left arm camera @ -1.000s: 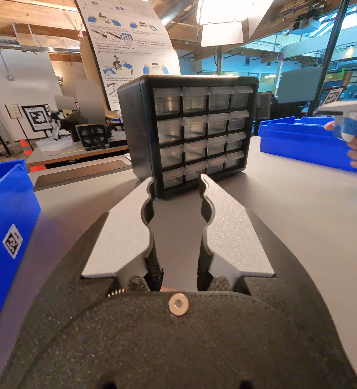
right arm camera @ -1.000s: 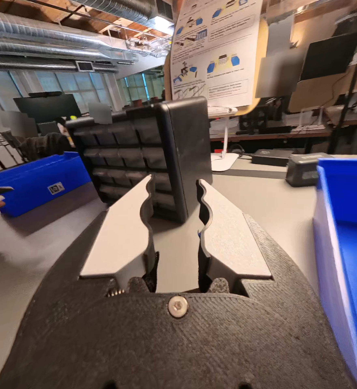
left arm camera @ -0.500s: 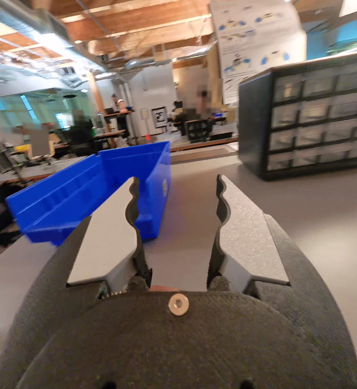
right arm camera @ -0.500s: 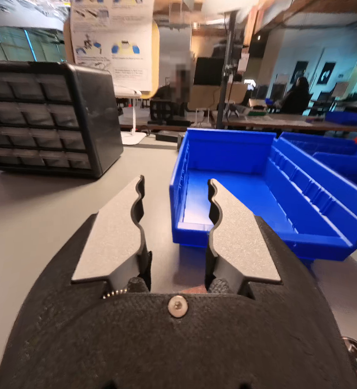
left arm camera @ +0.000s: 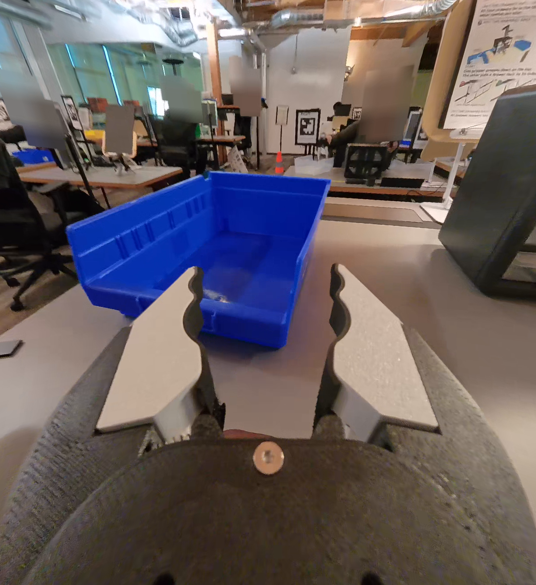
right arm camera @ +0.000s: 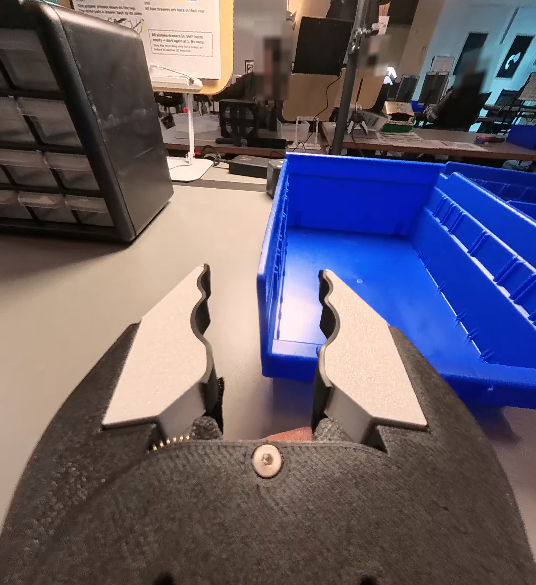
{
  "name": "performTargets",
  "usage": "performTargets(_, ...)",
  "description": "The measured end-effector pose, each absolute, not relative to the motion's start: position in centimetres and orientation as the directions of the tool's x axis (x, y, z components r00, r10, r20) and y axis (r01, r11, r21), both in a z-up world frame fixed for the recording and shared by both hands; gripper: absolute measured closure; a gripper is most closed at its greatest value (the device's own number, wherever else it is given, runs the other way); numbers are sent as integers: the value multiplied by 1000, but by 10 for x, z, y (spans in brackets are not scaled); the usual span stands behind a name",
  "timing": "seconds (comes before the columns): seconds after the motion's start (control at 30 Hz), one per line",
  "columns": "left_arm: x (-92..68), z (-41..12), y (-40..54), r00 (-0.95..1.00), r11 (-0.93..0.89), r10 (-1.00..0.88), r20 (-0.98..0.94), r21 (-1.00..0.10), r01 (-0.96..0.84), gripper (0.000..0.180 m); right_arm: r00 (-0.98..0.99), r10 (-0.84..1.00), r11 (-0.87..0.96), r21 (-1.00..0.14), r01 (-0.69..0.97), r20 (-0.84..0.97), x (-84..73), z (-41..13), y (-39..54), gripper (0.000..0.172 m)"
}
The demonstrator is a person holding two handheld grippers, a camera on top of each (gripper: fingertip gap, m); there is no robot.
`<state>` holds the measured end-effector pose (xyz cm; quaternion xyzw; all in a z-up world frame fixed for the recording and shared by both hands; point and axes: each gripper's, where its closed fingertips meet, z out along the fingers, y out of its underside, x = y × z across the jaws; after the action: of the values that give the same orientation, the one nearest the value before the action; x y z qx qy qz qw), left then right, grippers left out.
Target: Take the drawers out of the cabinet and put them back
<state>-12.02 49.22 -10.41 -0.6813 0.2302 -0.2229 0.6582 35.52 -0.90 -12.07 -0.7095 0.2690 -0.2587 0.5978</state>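
The black cabinet (right arm camera: 70, 120) is cut off at the frame edge, its clear drawers (right arm camera: 51, 118) seemingly all seated, though the leftmost are out of view. Right of it, a glossy ribbed blue bin (right arm camera: 418, 285). Both the left gripper (left arm camera: 266, 275) and right gripper (right arm camera: 265, 272) gape wide, wavy pads bare.

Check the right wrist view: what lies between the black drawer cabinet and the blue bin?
Only bare grey tabletop separates the cabinet from the blue bin in the right wrist view; nothing stands on that strip.
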Motion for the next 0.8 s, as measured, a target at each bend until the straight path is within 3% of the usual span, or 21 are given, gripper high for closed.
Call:
performTargets(0.23,-83,-121,510,740,-68,-672,-42,-991,-118,105,719,-694,-178,-979,-103,50,363,-128,-4,109)
performTargets(0.5,-73,-126,525,720,-73,-691,-66,-984,-160,139,713,-699,-180,-978,-104,52,365,-128,-4,139)
performTargets(0.63,-65,-129,520,680,-63,-729,-80,-981,-184,173,717,-695,-189,-977,-99,62,364,-129,-3,161)
performTargets(0.8,-57,-130,507,626,-32,-771,-114,-976,-217,179,712,-698,-195,-977,-89,75,363,-128,-3,164)
